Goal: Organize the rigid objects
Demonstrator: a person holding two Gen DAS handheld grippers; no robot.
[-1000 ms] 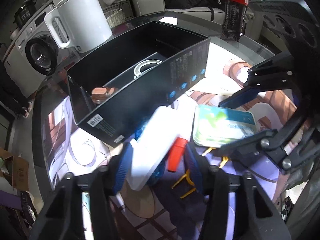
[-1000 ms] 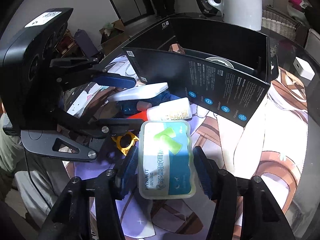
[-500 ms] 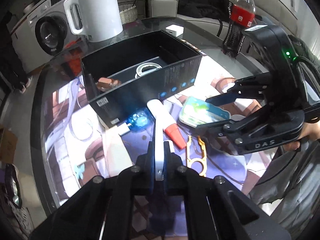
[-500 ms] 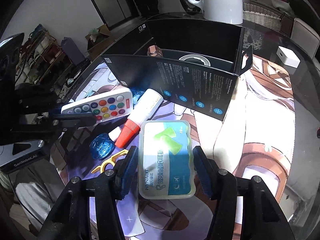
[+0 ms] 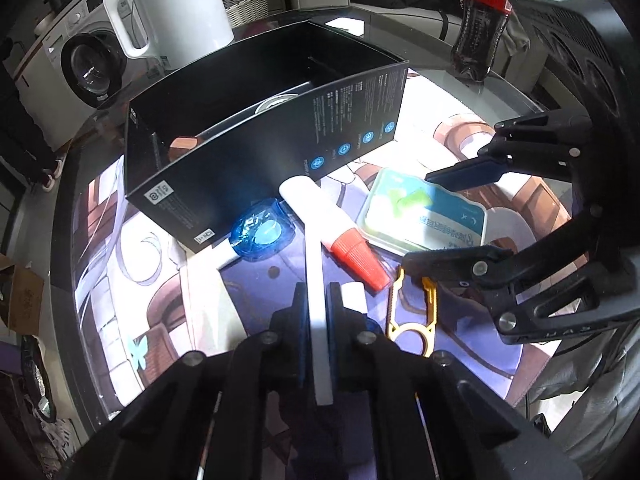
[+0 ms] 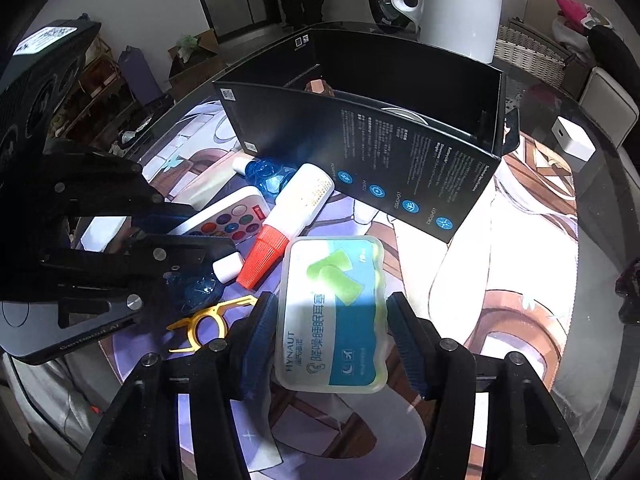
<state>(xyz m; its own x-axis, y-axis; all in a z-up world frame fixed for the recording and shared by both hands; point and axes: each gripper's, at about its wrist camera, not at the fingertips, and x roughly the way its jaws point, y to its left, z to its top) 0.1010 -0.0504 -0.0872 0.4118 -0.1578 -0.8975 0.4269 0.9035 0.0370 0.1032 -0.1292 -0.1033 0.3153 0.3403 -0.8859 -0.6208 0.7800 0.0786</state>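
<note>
1. Glass covers the round bench (image 5: pixel 432 92), with a printed cartoon mat under it; a white kettle (image 5: pixel 176 4) stands at the upper left of the left wrist frame, a washing machine (image 5: pixel 88 68) behind it, and a cola bottle (image 5: pixel 480 28) at the upper right.
2. An open black box (image 5: pixel 256 148) sits in the middle of the bench, with a brown object (image 5: pixel 182 146) and a pale ring inside.
3. In the left wrist frame, the left gripper (image 5: pixel 318 312) is clamped on a white remote control (image 5: pixel 316 292) held edge-on; in the right wrist frame its coloured buttons show at centre left (image 6: pixel 234 222).
4. Just below the box lie a white glue bottle with a red cap (image 5: pixel 332 224), a blue transparent piece (image 5: pixel 262 234) and a yellow flat tool (image 5: pixel 412 312).
5. In the right wrist frame, the right gripper (image 6: pixel 332 336) has its jaws spread on either side of a translucent earplug case (image 6: pixel 332 312) at lower centre; whether the pads touch the case I cannot tell.
6. A small white cube (image 6: pixel 572 142) rests at the right of the right wrist frame.
</note>
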